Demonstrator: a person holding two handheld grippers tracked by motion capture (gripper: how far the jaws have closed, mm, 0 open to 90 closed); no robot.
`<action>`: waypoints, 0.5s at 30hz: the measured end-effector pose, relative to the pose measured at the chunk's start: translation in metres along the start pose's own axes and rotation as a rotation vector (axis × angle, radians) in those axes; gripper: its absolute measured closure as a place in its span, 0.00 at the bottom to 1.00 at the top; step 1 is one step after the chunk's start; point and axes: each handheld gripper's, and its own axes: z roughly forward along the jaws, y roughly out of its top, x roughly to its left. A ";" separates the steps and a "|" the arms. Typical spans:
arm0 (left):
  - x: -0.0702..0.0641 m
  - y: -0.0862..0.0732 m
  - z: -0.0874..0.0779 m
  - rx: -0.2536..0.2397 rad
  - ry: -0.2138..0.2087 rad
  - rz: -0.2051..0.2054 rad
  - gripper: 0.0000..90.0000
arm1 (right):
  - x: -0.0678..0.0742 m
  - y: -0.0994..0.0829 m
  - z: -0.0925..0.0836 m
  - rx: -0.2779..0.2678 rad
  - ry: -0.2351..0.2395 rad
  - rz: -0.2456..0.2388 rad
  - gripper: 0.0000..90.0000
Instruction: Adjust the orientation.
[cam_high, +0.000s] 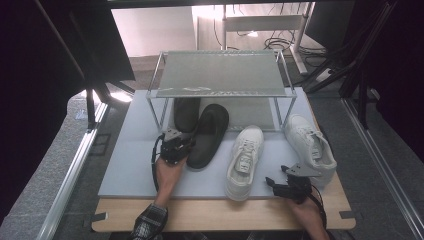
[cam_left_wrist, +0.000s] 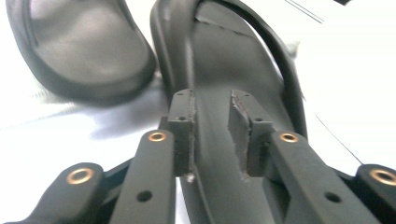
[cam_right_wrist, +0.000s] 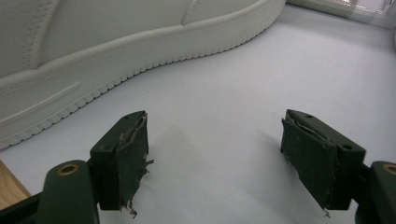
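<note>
A left gripper (cam_high: 176, 142) sits at a black slipper's (cam_high: 208, 136) edge, beside its twin (cam_high: 186, 113) under a rack (cam_high: 220, 75). Its jaws are slightly parted around the rim, pads seemingly not pressing. Lifting now could let the slipper slide out. The right gripper (cam_high: 278, 184) rests wide open and empty near white sneakers (cam_high: 245, 160).

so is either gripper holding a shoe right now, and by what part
Nothing is firmly held. The left gripper straddles the side rim of the black rubber slipper near its heel, a gap showing beside one pad. The right gripper is open over the grey mat.
</note>
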 end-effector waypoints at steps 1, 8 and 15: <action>-0.001 -0.002 -0.003 0.004 -0.012 0.004 0.85 | 0.000 0.000 0.000 0.000 0.000 0.000 0.26; -0.012 -0.019 -0.026 0.045 -0.085 0.070 0.99 | 0.000 0.000 0.000 0.001 -0.001 -0.001 0.26; -0.024 -0.036 -0.033 0.106 -0.094 0.131 1.00 | 0.000 0.000 0.000 0.001 -0.001 -0.001 0.26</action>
